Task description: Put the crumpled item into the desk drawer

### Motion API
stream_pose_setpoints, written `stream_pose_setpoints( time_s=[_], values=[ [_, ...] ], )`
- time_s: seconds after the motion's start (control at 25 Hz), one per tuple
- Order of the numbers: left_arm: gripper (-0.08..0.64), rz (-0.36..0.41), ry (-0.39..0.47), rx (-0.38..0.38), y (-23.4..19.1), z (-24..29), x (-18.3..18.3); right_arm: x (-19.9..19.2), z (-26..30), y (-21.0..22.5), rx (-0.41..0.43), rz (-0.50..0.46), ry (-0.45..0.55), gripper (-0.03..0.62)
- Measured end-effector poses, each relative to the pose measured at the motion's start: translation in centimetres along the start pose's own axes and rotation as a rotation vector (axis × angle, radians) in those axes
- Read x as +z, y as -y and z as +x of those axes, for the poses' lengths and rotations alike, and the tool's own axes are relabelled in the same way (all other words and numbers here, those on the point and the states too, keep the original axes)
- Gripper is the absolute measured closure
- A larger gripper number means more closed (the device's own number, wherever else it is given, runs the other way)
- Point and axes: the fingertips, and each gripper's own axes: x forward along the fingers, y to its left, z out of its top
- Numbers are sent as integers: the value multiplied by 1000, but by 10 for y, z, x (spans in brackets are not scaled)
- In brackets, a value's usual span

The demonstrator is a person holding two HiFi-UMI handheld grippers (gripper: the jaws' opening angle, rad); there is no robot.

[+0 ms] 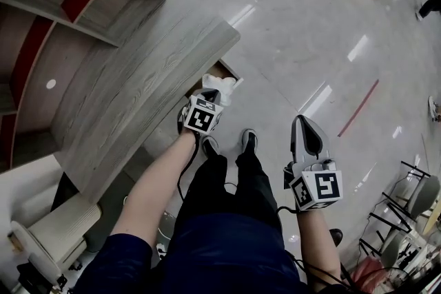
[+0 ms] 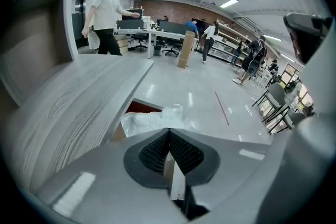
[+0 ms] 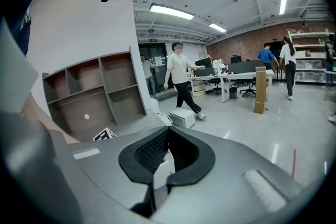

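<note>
The left gripper (image 2: 169,131) has its fingers (image 2: 153,152) clenched, the tips nipping the crumpled white plastic (image 2: 151,121), which bulges over the open desk drawer (image 2: 140,108) (its inside is reddish-brown). The drawer juts from under the long edge of the grey wood-grain table (image 1: 138,79), near the far corner, and that overhanging edge crowds the plastic on the left. The right gripper (image 3: 167,135) hangs well apart, fingers pressed together on nothing. The person's shoes (image 1: 210,145) stand just beside the table edge. A shelf unit (image 1: 62,3) sits beyond the table. A red floor line (image 1: 358,108) and chairs (image 1: 413,196) lie off to the right.
</note>
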Motion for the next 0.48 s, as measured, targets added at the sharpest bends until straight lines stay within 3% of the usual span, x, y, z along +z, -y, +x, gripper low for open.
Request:
stream_pose_setpoints(
  time_s=[0.2,0.48],
  values=[
    [555,-80,-5,29,-23,11,-10,-8,3,1,6,8,-16,586],
    [555,-156,13,176,-46,13,-12,-23,11,-6,29,3,-63,586]
  ],
)
